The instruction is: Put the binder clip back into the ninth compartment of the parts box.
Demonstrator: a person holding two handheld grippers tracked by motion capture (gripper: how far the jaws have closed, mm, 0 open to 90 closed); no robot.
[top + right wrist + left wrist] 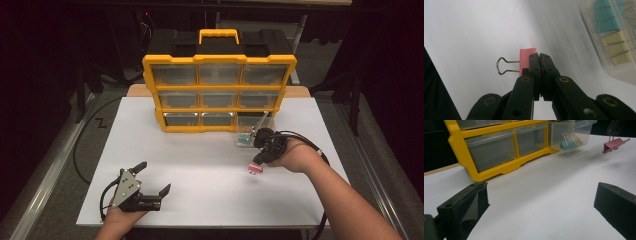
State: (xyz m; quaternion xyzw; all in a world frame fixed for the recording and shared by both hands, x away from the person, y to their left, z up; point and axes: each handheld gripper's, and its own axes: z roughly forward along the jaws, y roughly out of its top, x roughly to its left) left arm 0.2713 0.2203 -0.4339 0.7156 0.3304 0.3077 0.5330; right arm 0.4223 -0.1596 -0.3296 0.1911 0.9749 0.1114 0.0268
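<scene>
Grippers at work beside a yellow drawer cabinet (219,92) on a white table (200,180): the right gripper (256,166) pinches a pink binder clip (255,169), its jaws pressed together on the clip's body, and holds it just above the tabletop, in front of the cabinet's lower right corner. Seen along that gripper's own jaws, the clip (527,58) juts out sideways, one wire handle (505,66) sticking free to the side.

One clear drawer (250,134) stands pulled out from the cabinet's bottom right slot. More clips lie in it, a teal one (568,144) and a pale yellow one (617,50) among them.

Left gripper (152,181) rests on the table well in front of the cabinet's left end, jaws spread wide and holding nothing.

By the look of it, the step in hand is carrying a single clip between the open drawer and the bare table in front of the cabinet; which way it travels the pictures do not settle. If it is to be set down, the next move calls for lowering it to the table and easing the jaws apart. If it belongs in the drawer, the hand must swing back towards the cabinet and clear the drawer's front wall before letting go.
</scene>
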